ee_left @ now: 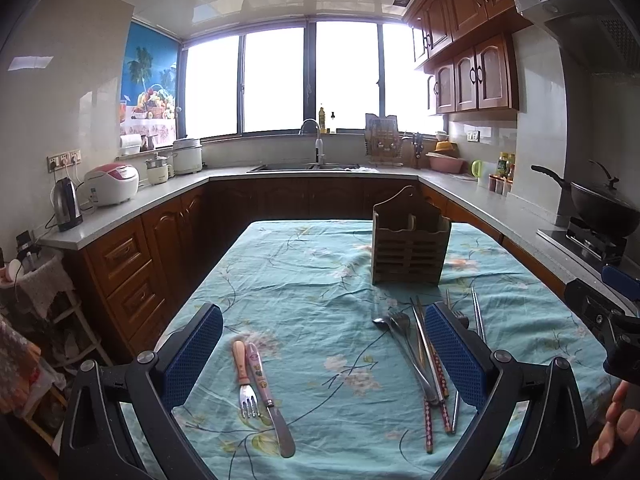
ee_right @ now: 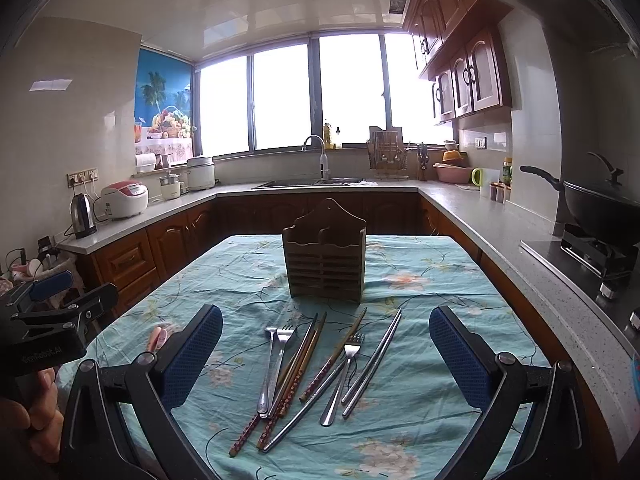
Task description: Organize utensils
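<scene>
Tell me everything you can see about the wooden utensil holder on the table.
The wooden utensil holder stands upright on the floral teal tablecloth, toward the table's far end. It is a brown, wood-look box with a slatted front, a scalloped top edge and a taller arched back panel with a small hanging hole. A divider splits it into compartments; no utensil sticks out above the rim. Nothing touches it but the cloth: the loose cutlery and chopsticks lie in front of it, and both grippers are apart from it.

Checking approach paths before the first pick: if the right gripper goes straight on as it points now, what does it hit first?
Probably the wooden utensil holder, upright almost dead ahead of the right gripper. The loose cutlery pile lies lower on the tablecloth, likely under the open jaws. Height is unclear, so a slight downward tilt would meet the pile first.
</scene>
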Tool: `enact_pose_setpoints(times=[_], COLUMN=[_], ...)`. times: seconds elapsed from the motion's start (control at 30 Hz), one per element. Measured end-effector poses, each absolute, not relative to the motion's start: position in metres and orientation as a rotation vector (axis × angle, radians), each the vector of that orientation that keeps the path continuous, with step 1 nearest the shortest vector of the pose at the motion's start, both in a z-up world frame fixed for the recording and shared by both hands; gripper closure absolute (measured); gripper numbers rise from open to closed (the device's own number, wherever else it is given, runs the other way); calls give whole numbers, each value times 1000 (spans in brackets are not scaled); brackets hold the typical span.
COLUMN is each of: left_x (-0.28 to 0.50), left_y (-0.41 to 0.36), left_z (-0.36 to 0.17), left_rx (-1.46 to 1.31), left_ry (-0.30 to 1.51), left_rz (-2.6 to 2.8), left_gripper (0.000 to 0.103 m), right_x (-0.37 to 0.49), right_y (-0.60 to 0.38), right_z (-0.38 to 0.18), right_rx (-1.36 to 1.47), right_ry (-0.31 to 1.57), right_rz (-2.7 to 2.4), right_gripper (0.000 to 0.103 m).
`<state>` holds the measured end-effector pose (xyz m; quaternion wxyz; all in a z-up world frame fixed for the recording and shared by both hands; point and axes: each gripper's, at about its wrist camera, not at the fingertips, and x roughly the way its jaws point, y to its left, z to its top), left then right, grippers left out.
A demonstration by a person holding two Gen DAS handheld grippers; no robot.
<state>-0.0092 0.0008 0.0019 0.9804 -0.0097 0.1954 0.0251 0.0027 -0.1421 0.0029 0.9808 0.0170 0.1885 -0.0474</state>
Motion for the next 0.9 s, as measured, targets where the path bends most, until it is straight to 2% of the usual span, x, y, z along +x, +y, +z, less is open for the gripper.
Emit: enact_pose_setpoints(times=[0.9], left_x=[-7], left_y=[2], left_z=[1], left_rx=[-21], left_ry=[398], left_rz=[50], left_gripper=[1], right_x=[3], right_y=[-140], right_z=[3], right_rx=[33], right_ry=[378], right_rz=[-94], right_gripper=[0])
